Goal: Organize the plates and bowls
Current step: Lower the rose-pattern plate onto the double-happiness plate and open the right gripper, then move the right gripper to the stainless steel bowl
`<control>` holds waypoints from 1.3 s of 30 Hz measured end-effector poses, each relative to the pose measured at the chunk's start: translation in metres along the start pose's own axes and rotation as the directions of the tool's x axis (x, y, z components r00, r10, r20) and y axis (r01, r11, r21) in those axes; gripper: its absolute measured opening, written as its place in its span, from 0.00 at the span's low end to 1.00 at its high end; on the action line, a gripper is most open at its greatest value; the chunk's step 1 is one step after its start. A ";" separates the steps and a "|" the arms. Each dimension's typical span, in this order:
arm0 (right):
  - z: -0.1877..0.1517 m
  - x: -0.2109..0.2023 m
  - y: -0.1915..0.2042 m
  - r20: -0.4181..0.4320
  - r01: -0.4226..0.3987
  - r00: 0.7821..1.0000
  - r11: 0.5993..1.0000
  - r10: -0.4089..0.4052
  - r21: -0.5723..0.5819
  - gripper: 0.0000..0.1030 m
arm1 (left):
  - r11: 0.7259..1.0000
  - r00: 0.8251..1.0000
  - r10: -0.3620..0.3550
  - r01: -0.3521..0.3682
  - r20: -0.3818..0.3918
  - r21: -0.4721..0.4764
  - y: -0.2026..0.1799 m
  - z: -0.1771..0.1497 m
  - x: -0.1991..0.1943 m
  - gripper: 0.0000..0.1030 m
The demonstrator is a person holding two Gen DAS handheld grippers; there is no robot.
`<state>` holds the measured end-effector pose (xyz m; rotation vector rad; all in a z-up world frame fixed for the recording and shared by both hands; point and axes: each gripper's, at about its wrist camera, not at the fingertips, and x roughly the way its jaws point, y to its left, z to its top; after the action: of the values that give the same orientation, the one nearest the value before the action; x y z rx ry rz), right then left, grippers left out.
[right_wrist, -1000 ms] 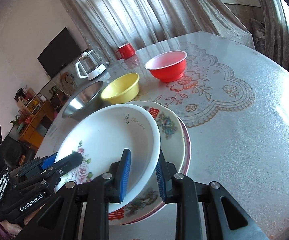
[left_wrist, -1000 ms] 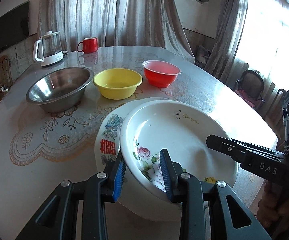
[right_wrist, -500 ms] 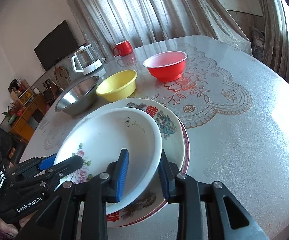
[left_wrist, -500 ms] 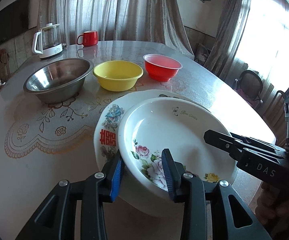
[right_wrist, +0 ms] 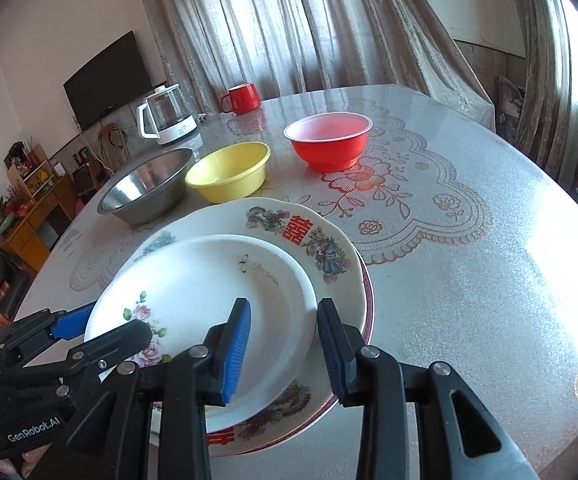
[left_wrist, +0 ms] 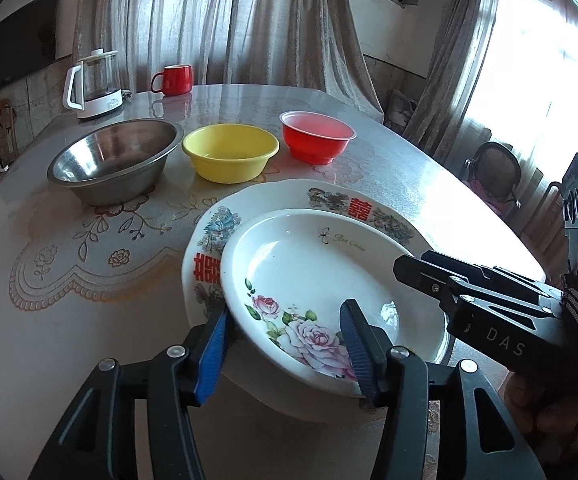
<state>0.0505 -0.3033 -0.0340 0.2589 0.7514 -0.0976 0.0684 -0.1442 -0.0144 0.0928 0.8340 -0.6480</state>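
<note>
A white plate with pink roses (left_wrist: 321, 264) (right_wrist: 209, 280) lies on a bigger plate with red characters (left_wrist: 329, 200) (right_wrist: 289, 220), near the table's front edge. My left gripper (left_wrist: 285, 354) straddles the rose plate's near rim, one pad outside and one over the inside. Its jaws are opening and stand clear of the rim. My right gripper (right_wrist: 285, 350) straddles the opposite rim in the same way, jaws opening, pads off the plate. Behind stand a steel bowl (left_wrist: 113, 164), a yellow bowl (left_wrist: 231, 152) and a red bowl (left_wrist: 317, 140) in a row.
A glass kettle (left_wrist: 95, 84) and a red mug (left_wrist: 173, 80) stand at the far side of the round table (right_wrist: 469, 280). A red-rimmed plate (right_wrist: 369, 300) lies under the big plate. A chair (left_wrist: 493, 172) stands beyond the table's right edge.
Both grippers' jaws have widened off the rose plate's rim. The plate, held tilted before, now lies flat on the bigger plate.
</note>
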 end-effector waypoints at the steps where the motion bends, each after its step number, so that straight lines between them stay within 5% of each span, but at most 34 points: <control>1: 0.000 0.000 0.000 0.000 0.002 1.000 1.000 -0.002 -0.002 0.34 | 1.000 1.000 -0.006 0.006 -0.001 -0.005 0.001 0.000 0.000 0.54; 16: -0.001 -0.003 0.001 0.008 0.015 1.000 1.000 -0.016 0.002 0.37 | 0.999 0.999 -0.039 0.039 0.023 -0.024 0.003 0.000 -0.015 0.57; 39: 0.014 0.000 0.023 0.003 -0.009 1.000 1.000 0.009 -0.028 0.38 | 0.953 0.989 0.149 -0.143 0.002 -0.267 0.101 -0.020 -0.033 0.57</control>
<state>0.0634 -0.2849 -0.0194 0.2351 0.7478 -0.0788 0.0968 -0.0398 -0.0215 -0.0964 0.8770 -0.3929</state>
